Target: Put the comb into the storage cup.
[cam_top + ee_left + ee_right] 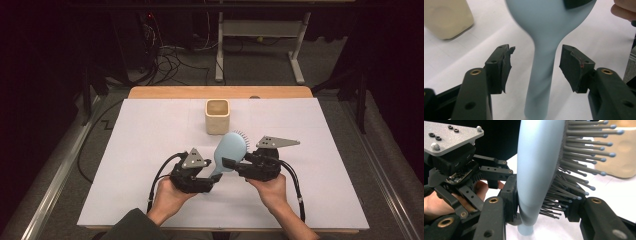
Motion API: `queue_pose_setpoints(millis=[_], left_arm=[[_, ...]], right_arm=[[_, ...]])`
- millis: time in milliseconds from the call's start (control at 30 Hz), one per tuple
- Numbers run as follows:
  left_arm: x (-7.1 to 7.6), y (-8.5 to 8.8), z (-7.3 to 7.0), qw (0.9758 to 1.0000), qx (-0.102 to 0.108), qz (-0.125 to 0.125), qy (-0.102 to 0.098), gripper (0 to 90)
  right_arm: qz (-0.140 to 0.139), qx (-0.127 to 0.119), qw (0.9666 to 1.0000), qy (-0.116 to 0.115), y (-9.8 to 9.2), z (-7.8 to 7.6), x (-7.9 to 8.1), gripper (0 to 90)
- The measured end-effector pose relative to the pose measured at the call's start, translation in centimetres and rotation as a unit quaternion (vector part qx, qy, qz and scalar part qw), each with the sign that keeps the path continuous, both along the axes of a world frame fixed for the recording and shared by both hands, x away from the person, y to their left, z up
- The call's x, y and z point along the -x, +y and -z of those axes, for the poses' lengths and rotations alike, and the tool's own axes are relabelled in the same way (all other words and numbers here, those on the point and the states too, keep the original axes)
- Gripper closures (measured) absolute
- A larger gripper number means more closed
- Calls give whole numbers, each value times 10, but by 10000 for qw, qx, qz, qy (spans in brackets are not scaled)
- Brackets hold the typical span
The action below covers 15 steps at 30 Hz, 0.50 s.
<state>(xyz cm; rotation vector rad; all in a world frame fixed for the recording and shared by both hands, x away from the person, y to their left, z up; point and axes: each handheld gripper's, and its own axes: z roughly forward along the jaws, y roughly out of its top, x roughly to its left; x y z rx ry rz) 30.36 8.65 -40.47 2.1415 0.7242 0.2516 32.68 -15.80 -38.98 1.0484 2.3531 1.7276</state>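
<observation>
A light blue hairbrush (231,149) hangs above the white sheet near the front middle, head toward the far side and handle toward me. My right gripper (232,164) is shut on the brush head (536,165), one pad on its smooth back and the other among the bristles (574,182). My left gripper (213,181) stands open around the handle (541,75). Both its pads (571,67) are clear of the handle, with a gap on each side.
A beige square cup (217,116) stands upright on the white sheet (150,140) beyond the brush, and it is at top left in the left gripper view (446,17). The wooden table edge (220,92) lies behind it. Cables and desk legs sit on the floor beyond.
</observation>
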Motion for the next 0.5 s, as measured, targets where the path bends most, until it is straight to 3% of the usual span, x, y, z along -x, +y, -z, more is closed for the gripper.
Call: queue_pose_setpoints(millis=[200,300,500], left_arm=[[0,14,1,9997,159,-176,-89,392],[1,17,2,9984,75,-497,-269,390],[2,32,2,9972,247,-618,-343,380]], right_arm=[[43,46,10000,-2,-4,-2,-1,555],[69,51,10000,3,-6,-3,-1,555],[112,92,9999,20,-10,-5,-3,555]])
